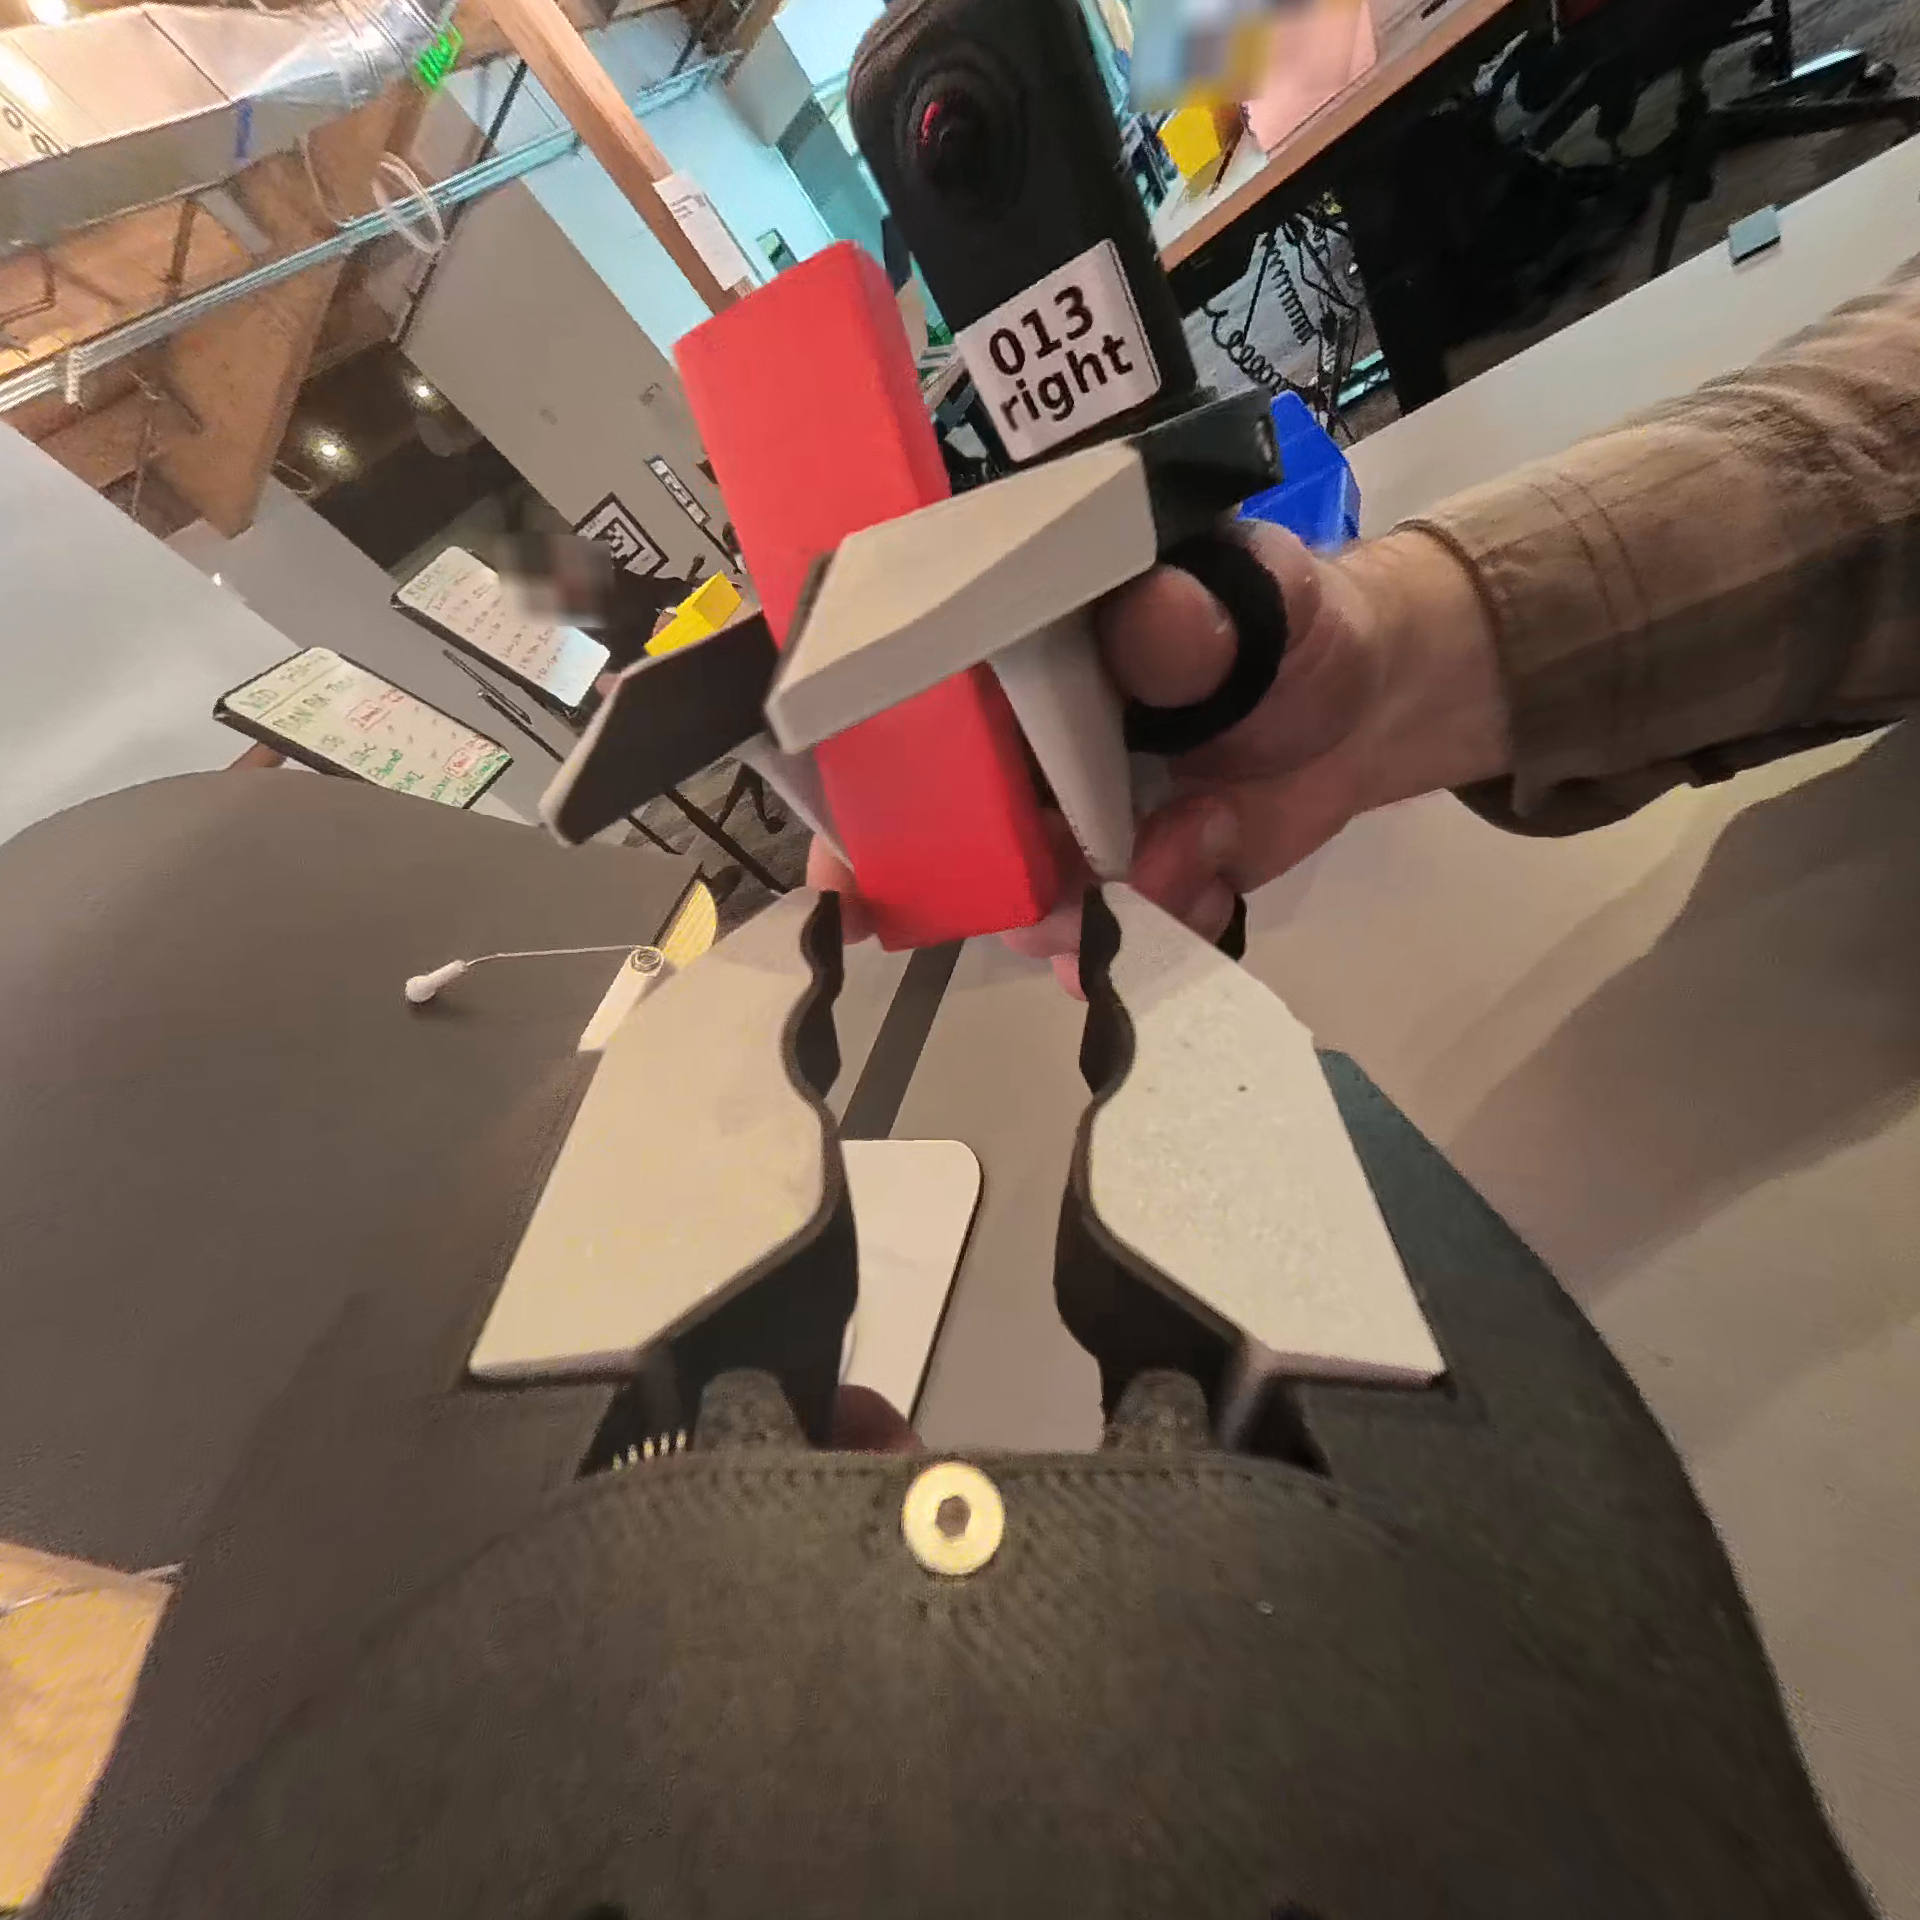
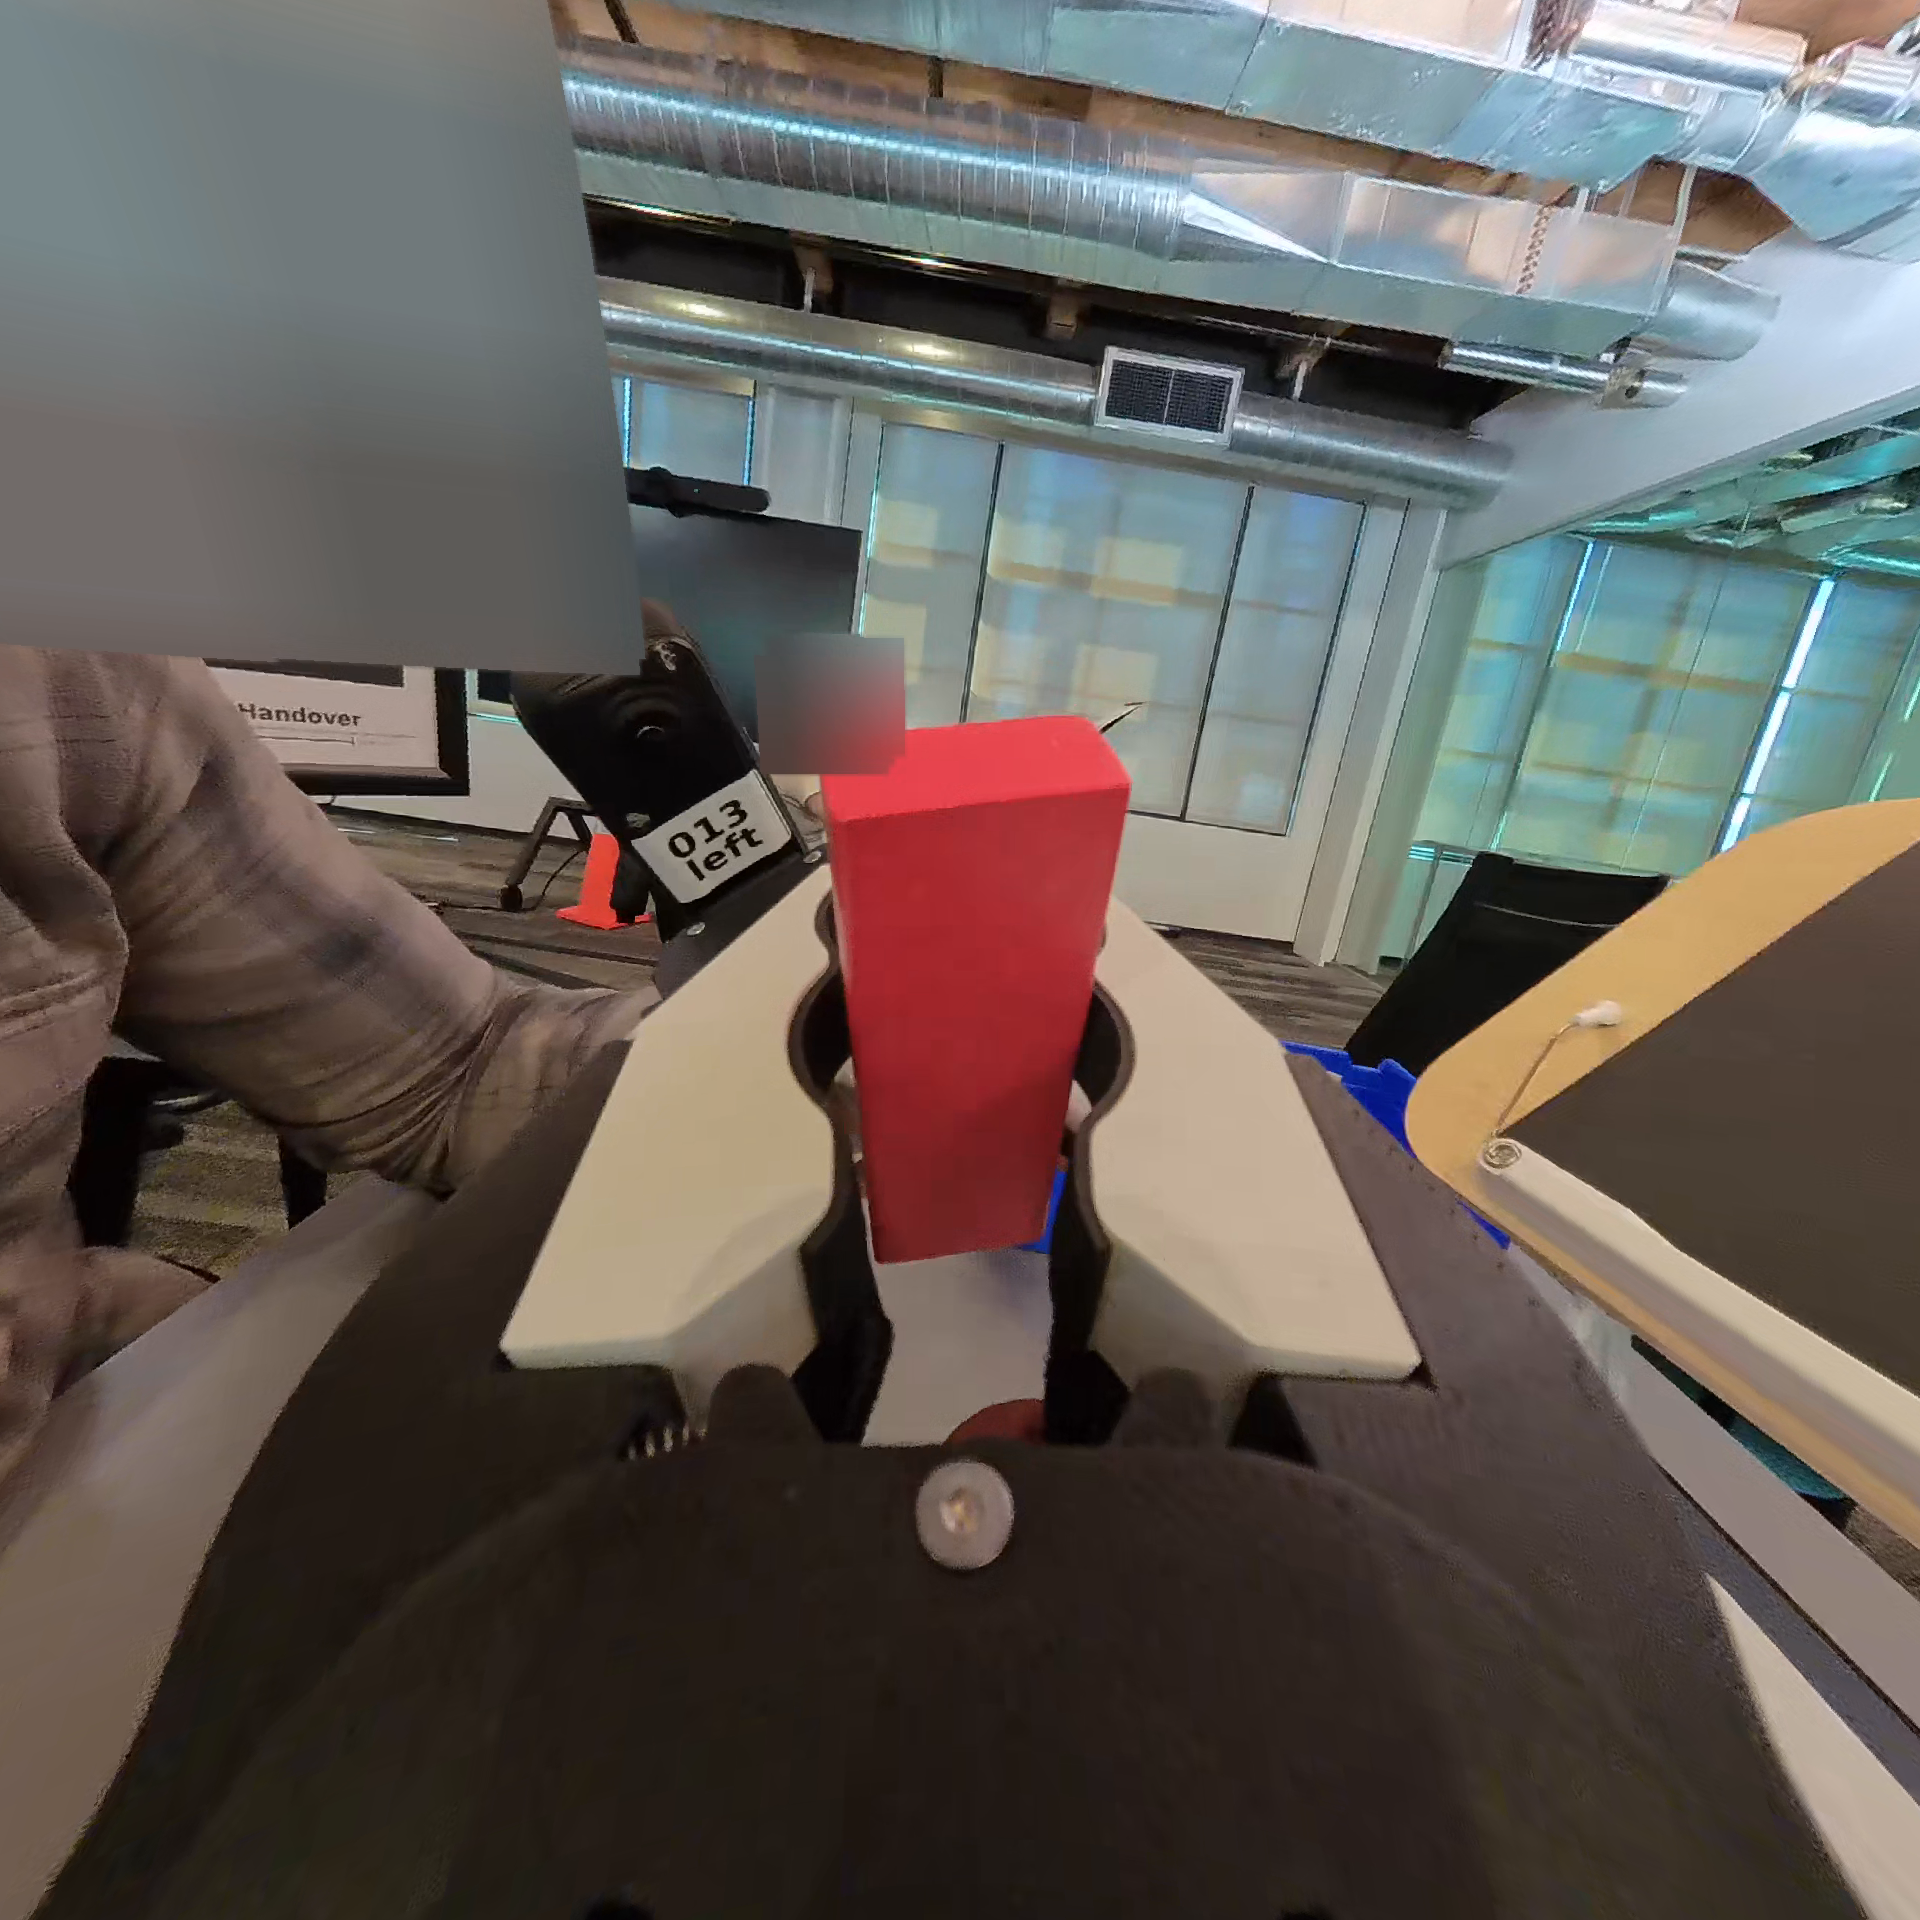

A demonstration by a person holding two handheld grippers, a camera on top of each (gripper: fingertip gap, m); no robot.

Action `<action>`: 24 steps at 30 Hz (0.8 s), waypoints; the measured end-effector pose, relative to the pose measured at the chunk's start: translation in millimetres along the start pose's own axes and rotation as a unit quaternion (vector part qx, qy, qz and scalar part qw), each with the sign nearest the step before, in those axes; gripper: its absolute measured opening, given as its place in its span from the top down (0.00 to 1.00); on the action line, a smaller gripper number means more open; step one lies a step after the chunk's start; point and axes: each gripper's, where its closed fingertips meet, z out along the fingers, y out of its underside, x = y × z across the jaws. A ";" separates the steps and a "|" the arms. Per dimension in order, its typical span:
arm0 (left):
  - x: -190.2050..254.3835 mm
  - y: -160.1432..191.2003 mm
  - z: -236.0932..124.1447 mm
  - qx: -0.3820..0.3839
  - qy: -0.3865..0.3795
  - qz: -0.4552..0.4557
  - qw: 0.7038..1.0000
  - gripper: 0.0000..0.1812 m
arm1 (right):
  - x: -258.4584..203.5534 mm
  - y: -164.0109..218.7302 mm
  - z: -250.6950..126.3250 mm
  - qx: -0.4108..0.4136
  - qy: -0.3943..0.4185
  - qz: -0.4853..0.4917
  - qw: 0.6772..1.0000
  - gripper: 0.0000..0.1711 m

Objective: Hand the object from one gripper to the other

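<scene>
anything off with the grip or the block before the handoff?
Nothing stands out. The right gripper is shut on the red block, which looks intact and stands roughly upright between its fingers. The left gripper is open, its tips just under the block's lower end.

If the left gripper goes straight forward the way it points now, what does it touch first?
Most likely the lower end of the red block, held by the right gripper. The left gripper is open, tips either side of it; depth unclear.
</scene>
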 end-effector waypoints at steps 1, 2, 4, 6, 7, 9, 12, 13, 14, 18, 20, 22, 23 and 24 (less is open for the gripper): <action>-0.8 -0.5 -1.4 0.003 0.002 -0.001 1.000 0.78 | -1.8 0.8 0.5 -0.002 -0.006 0.003 1.000 0.79; 0.7 -1.6 -2.7 0.007 0.011 -0.004 1.000 0.78 | -3.7 2.4 1.2 -0.007 -0.012 0.003 1.000 0.79; 1.0 -0.5 -2.7 0.002 0.012 0.001 1.000 0.78 | -4.0 4.3 1.9 -0.014 -0.011 -0.004 1.000 0.79; 3.2 -0.1 -1.6 0.003 0.012 0.006 1.000 0.81 | -3.5 5.1 1.6 -0.017 -0.011 -0.003 1.000 0.79; 2.6 0.4 -0.9 0.003 0.008 0.005 1.000 0.81 | -2.7 5.2 1.2 -0.018 -0.009 -0.005 1.000 0.79; 2.7 0.3 -0.3 0.009 0.008 -0.002 1.000 0.81 | -2.6 5.1 1.1 -0.019 -0.008 -0.008 1.000 0.79; 2.8 0.7 -0.3 0.009 0.009 -0.005 1.000 0.81 | -3.1 5.5 1.0 -0.023 -0.008 -0.015 1.000 0.79; 3.0 0.3 -0.6 0.011 0.009 -0.005 1.000 0.81 | -3.5 5.4 1.0 -0.024 -0.009 -0.017 1.000 0.79; 2.9 0.5 -0.5 0.011 0.009 -0.007 1.000 0.81 | -3.4 5.7 1.0 -0.027 -0.009 -0.020 0.999 0.79; 3.8 0.4 -0.2 0.016 0.011 -0.010 1.000 0.81 | -3.5 5.3 1.2 -0.026 -0.006 -0.027 0.999 0.79; 3.3 -0.2 -0.9 0.023 0.011 -0.014 1.000 0.81 | -2.0 4.2 0.7 -0.026 -0.002 -0.031 0.999 0.79; 4.0 -1.2 -0.8 0.027 0.014 -0.020 0.999 0.81 | -1.8 3.3 -0.1 -0.027 -0.002 -0.034 0.999 0.79; 4.0 -1.9 -1.0 0.030 0.013 -0.019 0.999 0.81 | -1.7 2.5 -0.4 -0.026 -0.001 -0.034 0.999 0.79; 3.8 -2.1 -1.1 0.032 0.013 -0.021 0.999 0.81 | -1.0 2.0 -0.7 -0.026 0.001 -0.035 0.999 0.79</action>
